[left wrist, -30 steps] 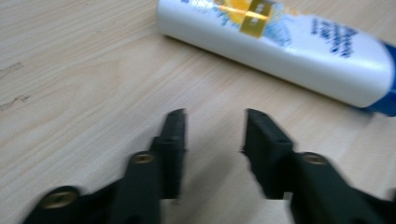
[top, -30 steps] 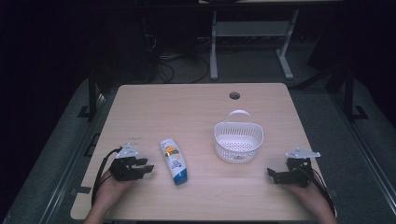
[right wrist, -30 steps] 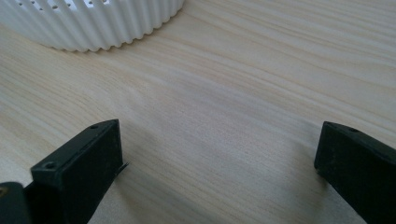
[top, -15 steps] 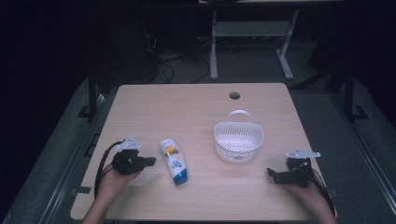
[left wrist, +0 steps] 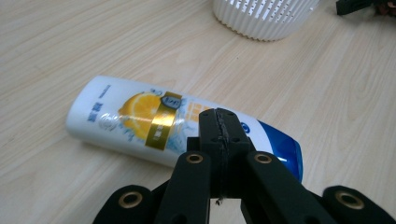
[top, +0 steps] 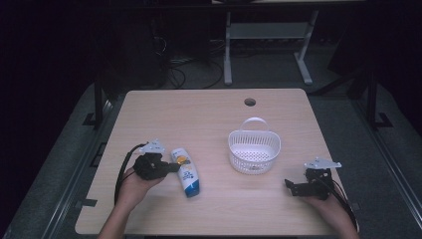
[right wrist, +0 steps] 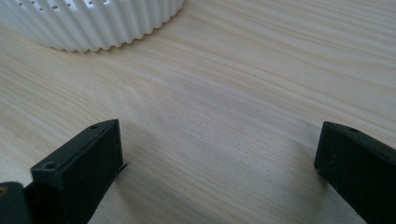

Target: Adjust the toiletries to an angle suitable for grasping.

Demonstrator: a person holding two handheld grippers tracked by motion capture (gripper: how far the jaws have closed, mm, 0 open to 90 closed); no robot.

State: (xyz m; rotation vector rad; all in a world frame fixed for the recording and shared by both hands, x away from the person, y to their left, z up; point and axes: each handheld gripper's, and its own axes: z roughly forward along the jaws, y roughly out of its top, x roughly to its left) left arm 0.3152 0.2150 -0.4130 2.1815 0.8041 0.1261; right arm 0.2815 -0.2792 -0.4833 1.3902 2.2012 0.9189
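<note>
A white shampoo bottle point(top: 185, 172) with a blue cap and a lemon label lies on its side on the wooden table point(top: 199, 119). My left gripper point(top: 173, 168) is shut with nothing between its jaws, and its tip is right beside the bottle's left side. In the left gripper view the closed jaws point(left wrist: 219, 119) hover just in front of the bottle point(left wrist: 135, 121), near its blue cap end. My right gripper point(top: 289, 187) rests open at the table's front right, its jaws point(right wrist: 219, 144) spread wide over bare wood. A white slatted basket point(top: 254, 152) stands between the two grippers.
The basket point(left wrist: 266, 18) sits beyond the bottle, and its ribbed wall point(right wrist: 93, 23) is close ahead of the right jaws. A round cable hole point(top: 250, 102) lies near the table's far edge. Dark floor, cables and a metal frame lie behind the table.
My left gripper has moved right and a little up toward the bottle, and its jaws have gone from apart to shut. The right gripper, bottle and basket have not moved.
</note>
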